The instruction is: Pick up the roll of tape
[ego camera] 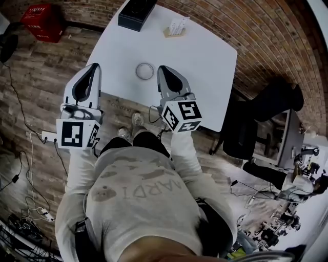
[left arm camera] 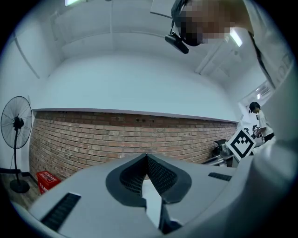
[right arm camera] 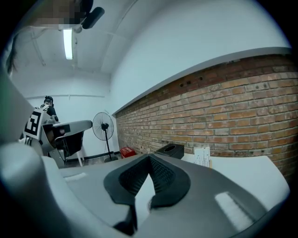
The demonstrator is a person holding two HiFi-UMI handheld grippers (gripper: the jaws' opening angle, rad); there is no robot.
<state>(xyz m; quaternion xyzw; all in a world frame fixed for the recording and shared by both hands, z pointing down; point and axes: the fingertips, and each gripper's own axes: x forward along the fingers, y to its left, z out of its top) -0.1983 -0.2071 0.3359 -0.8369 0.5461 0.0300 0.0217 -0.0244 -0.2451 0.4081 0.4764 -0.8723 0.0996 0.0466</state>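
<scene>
I'm holding both tools out over the near edge of the white table [ego camera: 205,61]; my left gripper [ego camera: 95,67] is sitting at the table's near left corner with its jaws pressed together and nothing between them; its own view is showing the ribbed pads meeting at the tips; my right gripper [ego camera: 162,69] is reaching in over the tabletop, and its jaws are closed and empty too, tips together in the right gripper view; the roll of tape [ego camera: 145,70] is lying flat on the table between the two grippers, just beside the tip of the right one and further from the left one; from up here I'm not able to tell whether the right tip is touching it; farther back on the table a black box [ego camera: 137,13] is resting at the far edge, and a small stand of white cards [ego camera: 176,26] is standing near it, to its right; both grippers are pointing toward the brick wall [ego camera: 266,36]; a red crate [ego camera: 43,21] is sitting on the wooden floor [ego camera: 36,77] off to the left, a standing fan [left arm camera: 16,123] is showing in the left gripper view, and a black chair [ego camera: 256,123] is tucked by the table's right side.
</scene>
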